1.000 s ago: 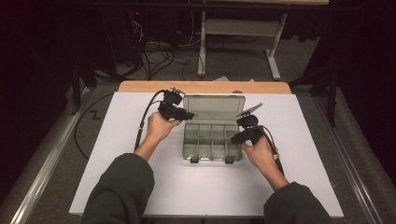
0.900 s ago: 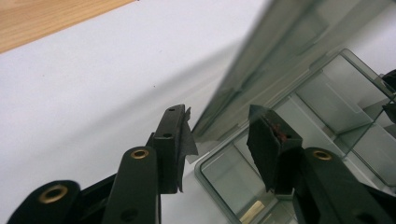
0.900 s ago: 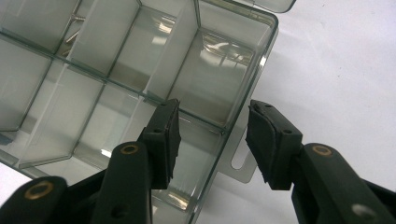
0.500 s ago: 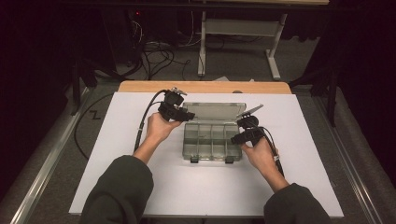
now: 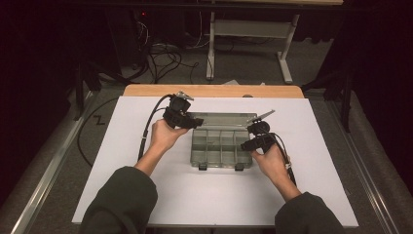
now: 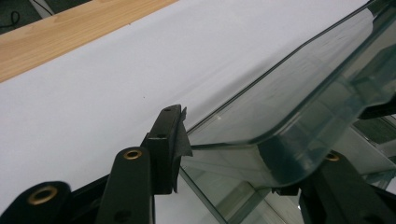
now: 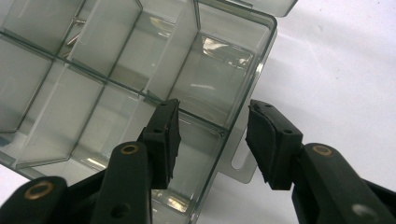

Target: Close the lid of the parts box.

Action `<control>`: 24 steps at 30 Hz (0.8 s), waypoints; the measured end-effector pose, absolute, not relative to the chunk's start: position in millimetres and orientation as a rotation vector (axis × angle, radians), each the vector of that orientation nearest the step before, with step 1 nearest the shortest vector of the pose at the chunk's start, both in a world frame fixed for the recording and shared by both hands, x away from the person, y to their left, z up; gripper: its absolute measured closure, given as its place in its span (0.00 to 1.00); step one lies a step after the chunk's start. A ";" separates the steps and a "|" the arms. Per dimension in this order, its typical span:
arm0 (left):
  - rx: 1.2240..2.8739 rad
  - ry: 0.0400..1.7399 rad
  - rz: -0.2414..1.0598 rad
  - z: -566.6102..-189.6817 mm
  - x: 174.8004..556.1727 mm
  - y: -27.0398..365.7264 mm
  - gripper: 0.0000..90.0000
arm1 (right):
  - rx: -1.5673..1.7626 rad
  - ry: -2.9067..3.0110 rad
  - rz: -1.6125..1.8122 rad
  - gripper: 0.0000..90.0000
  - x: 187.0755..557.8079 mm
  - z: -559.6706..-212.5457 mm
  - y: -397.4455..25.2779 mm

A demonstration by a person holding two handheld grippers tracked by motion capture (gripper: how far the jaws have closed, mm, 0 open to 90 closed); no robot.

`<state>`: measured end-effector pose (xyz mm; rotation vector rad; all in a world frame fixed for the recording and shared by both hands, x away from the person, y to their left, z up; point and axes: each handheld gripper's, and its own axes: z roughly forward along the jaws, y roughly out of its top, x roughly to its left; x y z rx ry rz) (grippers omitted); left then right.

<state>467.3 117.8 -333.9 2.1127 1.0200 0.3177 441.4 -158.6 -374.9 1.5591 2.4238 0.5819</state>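
Note:
A clear grey compartment box (image 5: 221, 146) sits mid-table with its lid (image 5: 219, 119) raised and leaning over it. My left gripper (image 5: 195, 122) is at the lid's back left corner. In the left gripper view the lid (image 6: 289, 88) has its rounded corner between the wide-apart jaws of the left gripper (image 6: 250, 140), and the left pad (image 6: 180, 140) touches its edge. My right gripper (image 5: 246, 145) is at the box's right end. There the right gripper (image 7: 212, 109) stands open astride the box (image 7: 93, 70) wall, one jaw inside a compartment, the other above the latch tab (image 7: 238, 161).
The box rests on a white tabletop (image 5: 146, 195) with a wooden strip (image 5: 214, 90) along the far edge. Cables and a table frame lie on the floor beyond. Something small and metallic shows in one far compartment (image 7: 72, 32).
The lid's free edge has come down toward the box, and my left gripper has moved with it, slightly forward and right. The right gripper has stayed at the box's right end.

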 end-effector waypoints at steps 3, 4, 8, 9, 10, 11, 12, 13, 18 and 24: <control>2.115 1.014 0.333 -332.4 464.2 117.1 0.60 | 1.563 2.424 0.583 0.62 441.3 -374.8 -158.5; 2.115 1.015 0.334 -332.6 463.6 117.0 0.60 | 1.558 2.423 0.586 0.62 441.0 -375.1 -158.7; 2.121 1.012 0.336 -333.6 462.1 116.4 0.60 | 1.548 2.412 0.603 0.62 439.3 -376.2 -159.1; 2.122 1.013 0.340 -333.5 461.8 116.0 0.60 | 1.539 2.413 0.604 0.62 439.2 -376.4 -159.5; 2.124 1.013 0.343 -333.5 461.5 115.6 0.60 | 1.542 2.411 0.604 0.62 438.8 -376.4 -159.3; 2.125 1.011 0.346 -333.6 461.4 115.2 0.60 | 1.537 2.411 0.604 0.62 438.6 -376.4 -159.3; 2.126 1.011 0.347 -333.8 461.4 114.9 0.60 | 1.525 2.414 0.603 0.62 438.5 -376.5 -159.4; 2.125 1.011 0.347 -334.0 461.5 114.7 0.60 | 1.510 2.416 0.603 0.63 438.1 -376.5 -159.2; 2.111 1.010 0.341 -335.5 462.8 115.4 0.59 | 1.481 2.427 0.604 0.65 437.4 -375.6 -159.9; 2.106 1.012 0.341 -335.8 461.1 116.3 0.59 | 1.476 2.450 0.637 0.67 433.8 -370.4 -164.5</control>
